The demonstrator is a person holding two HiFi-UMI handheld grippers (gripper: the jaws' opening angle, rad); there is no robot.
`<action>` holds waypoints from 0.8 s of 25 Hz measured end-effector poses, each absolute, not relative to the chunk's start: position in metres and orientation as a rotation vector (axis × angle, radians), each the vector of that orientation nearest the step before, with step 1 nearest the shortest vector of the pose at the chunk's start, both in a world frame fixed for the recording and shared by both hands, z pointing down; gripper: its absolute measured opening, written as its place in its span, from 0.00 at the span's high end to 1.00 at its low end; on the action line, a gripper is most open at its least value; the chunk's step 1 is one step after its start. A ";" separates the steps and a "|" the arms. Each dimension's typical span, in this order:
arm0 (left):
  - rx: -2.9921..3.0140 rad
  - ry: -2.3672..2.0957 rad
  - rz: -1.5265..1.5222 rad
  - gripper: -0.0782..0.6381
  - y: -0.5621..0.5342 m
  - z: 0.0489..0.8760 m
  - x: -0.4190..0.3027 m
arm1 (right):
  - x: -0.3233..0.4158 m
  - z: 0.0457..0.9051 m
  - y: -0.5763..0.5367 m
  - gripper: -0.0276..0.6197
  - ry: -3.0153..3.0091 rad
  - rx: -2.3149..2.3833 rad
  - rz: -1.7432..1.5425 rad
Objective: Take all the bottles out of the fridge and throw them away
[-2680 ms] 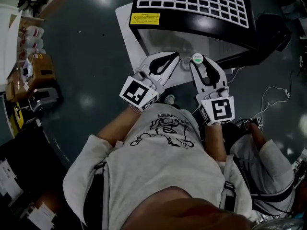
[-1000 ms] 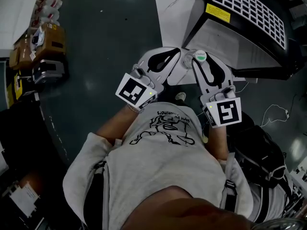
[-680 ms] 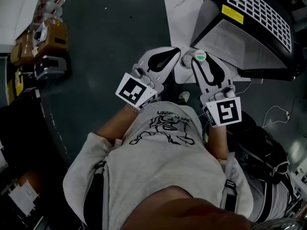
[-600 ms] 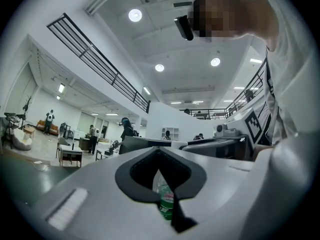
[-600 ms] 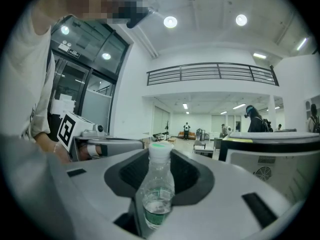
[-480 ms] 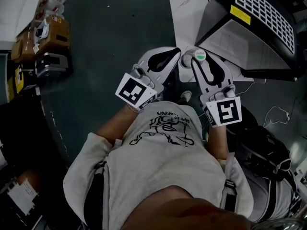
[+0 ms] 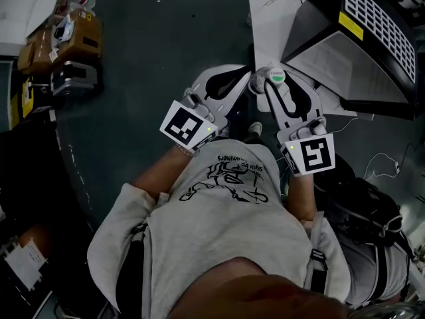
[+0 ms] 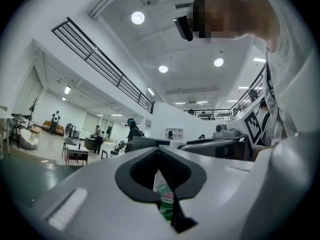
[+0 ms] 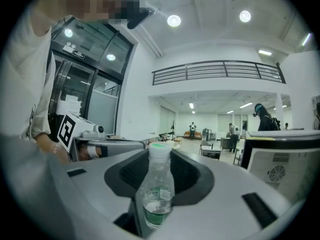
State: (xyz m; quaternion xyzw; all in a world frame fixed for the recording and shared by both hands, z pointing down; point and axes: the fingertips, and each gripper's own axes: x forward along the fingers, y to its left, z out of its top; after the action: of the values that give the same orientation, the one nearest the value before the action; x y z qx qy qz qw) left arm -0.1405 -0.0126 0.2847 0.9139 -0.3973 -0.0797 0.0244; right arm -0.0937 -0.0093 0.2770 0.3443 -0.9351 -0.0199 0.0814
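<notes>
Right gripper (image 9: 159,204): jaws are pinching the right bottle (image 9: 157,186) by its clear body, and the bottle is standing upright between them with its green-and-white cap uppermost and a little water showing near the label. Left gripper (image 8: 161,184): jaws are squeezing the left bottle (image 8: 165,204), of which only a thin sliver with a green label is showing in the dark cut-out, so its shape is hard to make out. From the head view both grippers are pointing toward the top of the frame, tips close together at centre, and the capped bottle is sitting just off the lower left corner of the fridge (image 7: 372,38). That black cabinet with a white grille is filling the upper right, with a white sheet (image 7: 275,8) lying along its left side. Dark floor (image 7: 146,58) is spreading to the left, and cardboard boxes (image 7: 56,42) are crowding the upper left corner. Judging the step: both bottles are out of the fridge and are being carried to disposal. No bin is showing in any view. The next move is calling for finding the bin, bringing each gripper above its mouth and spreading the jaws so the bottles drop in. Whether more bottles are waiting in the fridge is not visible from here.
</notes>
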 end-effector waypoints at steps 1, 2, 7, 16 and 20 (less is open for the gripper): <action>2.825 -1.236 -0.247 0.88 -0.012 0.285 -0.141 | -0.095 0.276 -0.009 0.74 -2.798 1.023 -0.063; 2.823 -1.244 -0.247 0.88 -0.012 0.285 -0.142 | -0.096 0.276 -0.009 0.74 -2.801 1.016 -0.067; 2.804 -1.288 -0.250 0.88 -0.011 0.285 -0.140 | -0.096 0.275 -0.007 0.74 -2.815 0.953 -0.100; 2.784 -1.343 -0.251 0.88 -0.009 0.281 -0.136 | -0.094 0.272 -0.004 0.74 -2.812 0.893 -0.120; 2.769 -1.354 -0.238 0.88 -0.007 0.286 -0.136 | -0.092 0.278 -0.005 0.74 -2.819 0.873 -0.090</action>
State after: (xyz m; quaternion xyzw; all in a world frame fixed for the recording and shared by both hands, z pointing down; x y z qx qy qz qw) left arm -0.1356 -0.0069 0.2861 0.8954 -0.4378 -0.0770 0.0253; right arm -0.0923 -0.0046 0.2780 0.2943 -0.9506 -0.0304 0.0942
